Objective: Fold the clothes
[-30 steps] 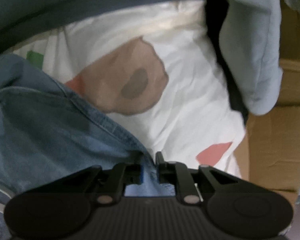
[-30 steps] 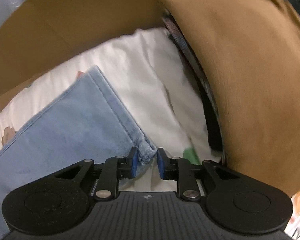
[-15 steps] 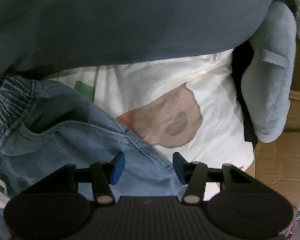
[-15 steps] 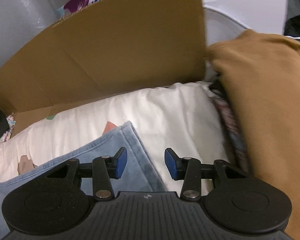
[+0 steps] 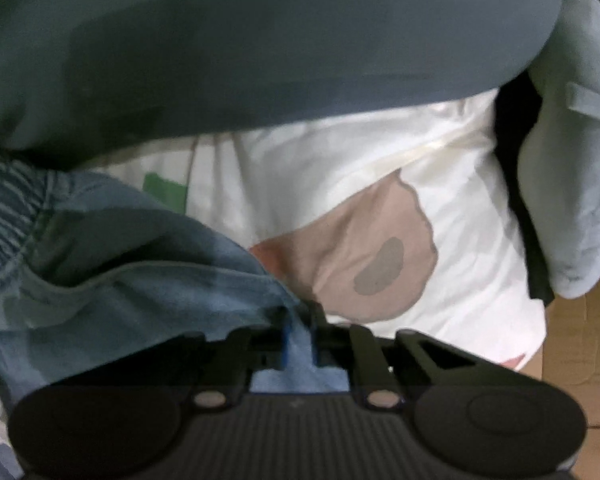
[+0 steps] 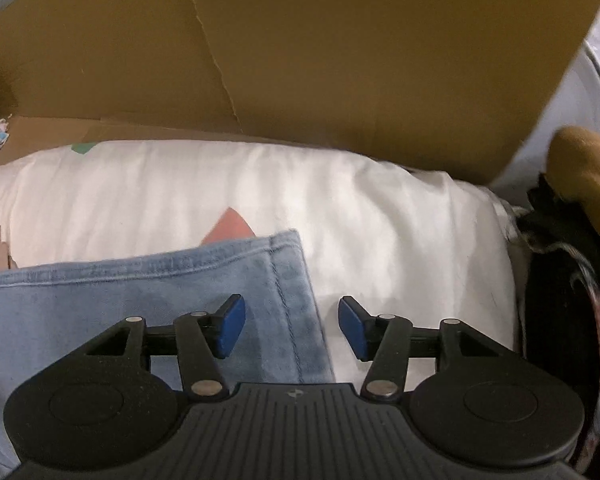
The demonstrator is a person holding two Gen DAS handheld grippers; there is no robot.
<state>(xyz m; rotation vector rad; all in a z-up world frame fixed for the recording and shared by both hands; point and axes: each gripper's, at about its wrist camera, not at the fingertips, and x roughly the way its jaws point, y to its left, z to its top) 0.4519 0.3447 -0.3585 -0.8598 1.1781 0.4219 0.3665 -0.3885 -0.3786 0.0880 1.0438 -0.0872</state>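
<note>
Blue denim jeans (image 5: 140,300) lie on a white printed sheet (image 5: 340,168), their gathered waistband at the left edge. My left gripper (image 5: 299,320) has its jaws closing, and the pads pinch a fold of the jeans' edge. In the right wrist view a jeans leg (image 6: 100,300) lies flat with its hem corner toward the middle. My right gripper (image 6: 291,320) hangs over that hem, its jaws opening; the denim edge lies below the gap and neither blue pad touches it.
A dark teal garment (image 5: 260,40) fills the top of the left wrist view, with a pale blue-grey one (image 5: 572,180) at the right. A cardboard wall (image 6: 340,60) stands behind the sheet (image 6: 260,184). A brown garment (image 6: 588,168) and dark patterned clothes sit at the far right.
The left gripper opened, then shut again on the jeans' edge. The right gripper let go of the hem corner and spread wide; the brown garment slid to the right edge of its view.
</note>
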